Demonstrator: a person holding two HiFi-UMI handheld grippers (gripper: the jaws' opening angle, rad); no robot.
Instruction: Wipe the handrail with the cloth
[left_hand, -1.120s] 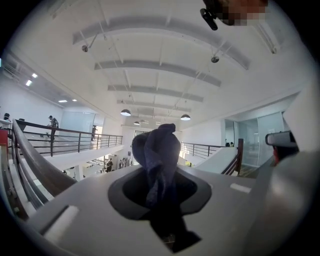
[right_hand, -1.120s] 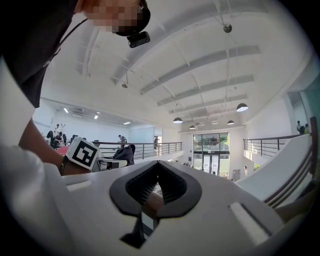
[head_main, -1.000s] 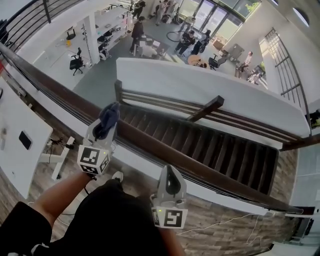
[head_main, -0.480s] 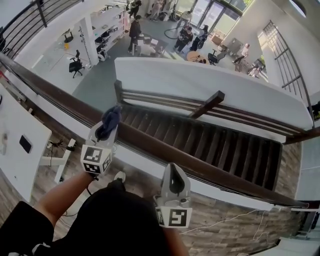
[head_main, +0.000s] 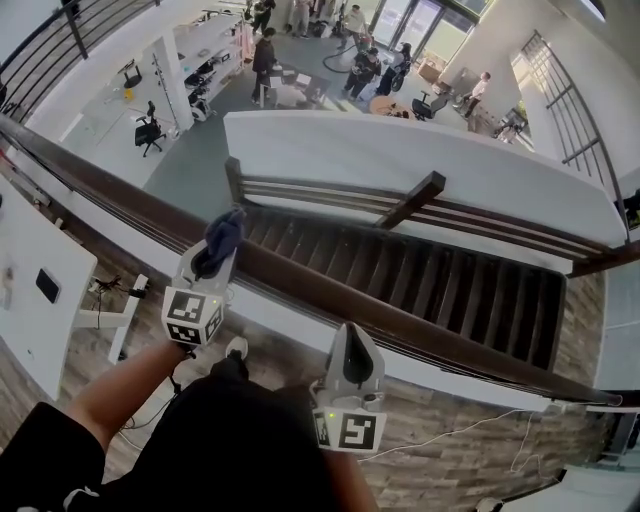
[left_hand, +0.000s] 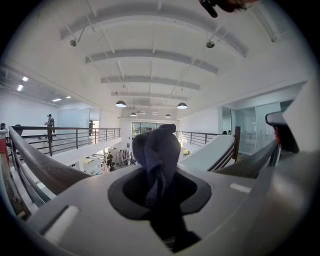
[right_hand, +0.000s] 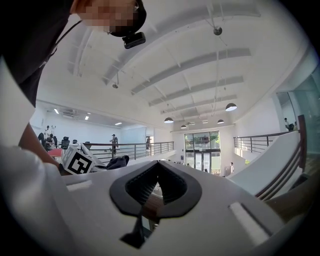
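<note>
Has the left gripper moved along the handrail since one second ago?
Yes, slightly. The left gripper, shut on the cloth, shifted right along the handrail, coming in line with the stair post behind.

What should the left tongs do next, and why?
Probably ease the left tongs down a little, so the cloth presses firmly on the handrail for wiping. The bunched cloth is clamped in them right over the rail, but firm contact isn't clear.

2 tools (head_main: 218, 245) (head_main: 349, 335), 1 cloth (left_hand: 157, 150)
</note>
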